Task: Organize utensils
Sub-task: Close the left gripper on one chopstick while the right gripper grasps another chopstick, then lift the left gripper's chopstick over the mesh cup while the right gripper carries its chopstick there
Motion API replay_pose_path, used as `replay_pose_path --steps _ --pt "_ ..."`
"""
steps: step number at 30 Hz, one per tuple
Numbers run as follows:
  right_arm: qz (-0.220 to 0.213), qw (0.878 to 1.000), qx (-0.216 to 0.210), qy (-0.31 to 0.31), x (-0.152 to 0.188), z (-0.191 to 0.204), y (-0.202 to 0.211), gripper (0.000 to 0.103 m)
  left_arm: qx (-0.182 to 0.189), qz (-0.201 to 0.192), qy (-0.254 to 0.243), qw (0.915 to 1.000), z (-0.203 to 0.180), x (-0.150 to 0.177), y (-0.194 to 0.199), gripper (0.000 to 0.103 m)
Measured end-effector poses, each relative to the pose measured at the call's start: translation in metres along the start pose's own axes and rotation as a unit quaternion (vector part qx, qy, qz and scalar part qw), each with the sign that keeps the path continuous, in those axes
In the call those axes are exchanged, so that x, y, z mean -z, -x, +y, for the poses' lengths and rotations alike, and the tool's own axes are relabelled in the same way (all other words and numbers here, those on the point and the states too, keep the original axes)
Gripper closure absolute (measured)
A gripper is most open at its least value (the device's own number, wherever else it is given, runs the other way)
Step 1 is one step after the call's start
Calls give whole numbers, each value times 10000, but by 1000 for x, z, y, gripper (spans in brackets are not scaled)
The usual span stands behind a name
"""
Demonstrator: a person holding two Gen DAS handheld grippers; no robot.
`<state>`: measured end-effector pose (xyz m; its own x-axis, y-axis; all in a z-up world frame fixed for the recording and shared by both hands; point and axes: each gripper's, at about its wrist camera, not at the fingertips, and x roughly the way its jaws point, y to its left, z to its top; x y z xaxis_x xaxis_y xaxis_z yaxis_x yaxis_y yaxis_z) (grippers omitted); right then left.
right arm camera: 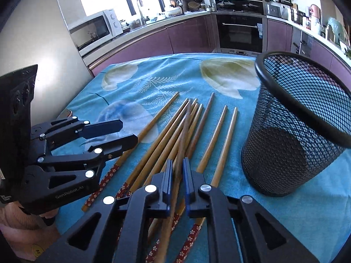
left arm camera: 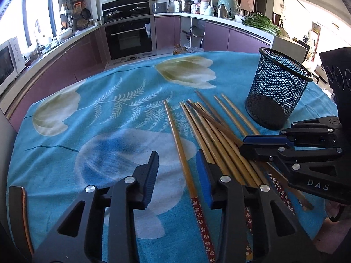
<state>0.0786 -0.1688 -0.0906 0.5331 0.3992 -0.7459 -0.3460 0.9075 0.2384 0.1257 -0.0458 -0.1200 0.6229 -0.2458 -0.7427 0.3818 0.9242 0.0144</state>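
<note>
Several wooden chopsticks (left arm camera: 210, 127) with red flowered ends lie side by side on the blue cloth, also in the right wrist view (right arm camera: 166, 140). A black mesh holder (left arm camera: 278, 89) stands upright to their right, empty; it also shows in the right wrist view (right arm camera: 294, 135). My left gripper (left arm camera: 177, 168) is open and empty, its jaws either side of the leftmost chopstick (left arm camera: 182, 153). My right gripper (right arm camera: 177, 171) is shut on one dark chopstick (right arm camera: 183, 131), lifted a little over the pile. In the left wrist view the right gripper (left arm camera: 248, 144) reaches in from the right.
The round table wears a blue flowered cloth (left arm camera: 109, 100). A dark phone-like object (left arm camera: 17, 214) lies at its left edge. Kitchen counters, an oven (left arm camera: 129, 37) and a microwave (right arm camera: 96, 28) stand behind the table.
</note>
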Motion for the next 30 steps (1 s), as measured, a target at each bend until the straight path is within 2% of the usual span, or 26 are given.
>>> replay_pose_path --steps 6,7,12,19,30 --pt "-128 9997 -189 -127 3 -6 12 97 208 291 131 9993 -2 -8 -19 82" --pt "-172 9996 -199 -105 3 -6 15 97 211 291 149 9992 0 -6 -18 89" --pt "-401 9989 -241 0 -1 -6 35 97 269 305 334 9986 1 -9 -19 95" --pt "-875 9958 -259 120 -1 -9 68 97 413 182 404 9982 1 -8 -1 95" --pt "-1578 9871 -248 66 -7 -25 113 97 991 -606 447 9922 4 -27 73 95"
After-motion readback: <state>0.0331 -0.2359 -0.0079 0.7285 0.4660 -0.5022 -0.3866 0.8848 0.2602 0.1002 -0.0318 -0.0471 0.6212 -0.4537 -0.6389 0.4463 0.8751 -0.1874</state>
